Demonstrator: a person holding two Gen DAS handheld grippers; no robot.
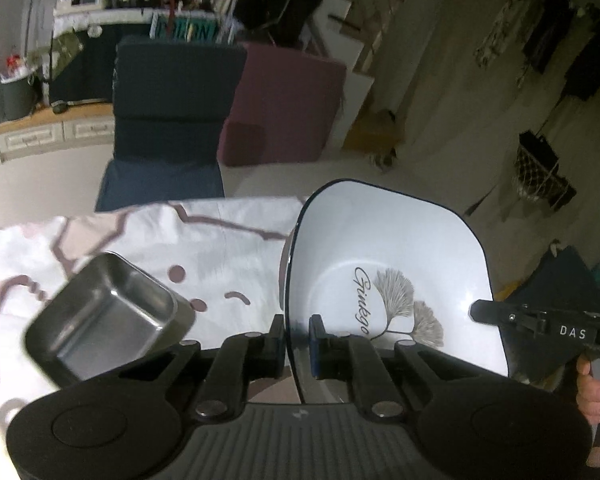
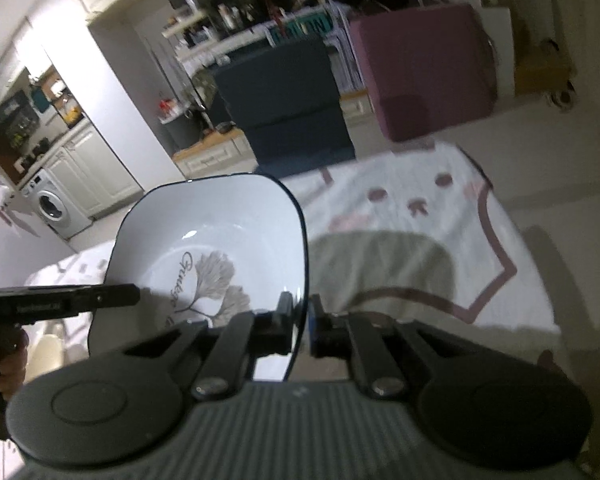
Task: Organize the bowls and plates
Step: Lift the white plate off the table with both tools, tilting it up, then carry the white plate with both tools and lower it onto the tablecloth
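The white bowl (image 1: 384,264) with a dark rim and a printed ginkgo leaf is held in the air above a white cloth with mauve markings (image 1: 204,240), tipped so its inside faces the cameras. The left gripper (image 1: 297,344) has its fingers clamped on one edge of the rim, one finger inside the bowl and one outside. The right gripper (image 2: 300,320) has its fingers clamped on the opposite edge of the same bowl (image 2: 216,240) in the same way. A rectangular steel tray (image 1: 108,312) sits on the cloth to the left of the bowl. Beyond stand a dark blue chair (image 1: 172,112) and a mauve box (image 1: 288,108).
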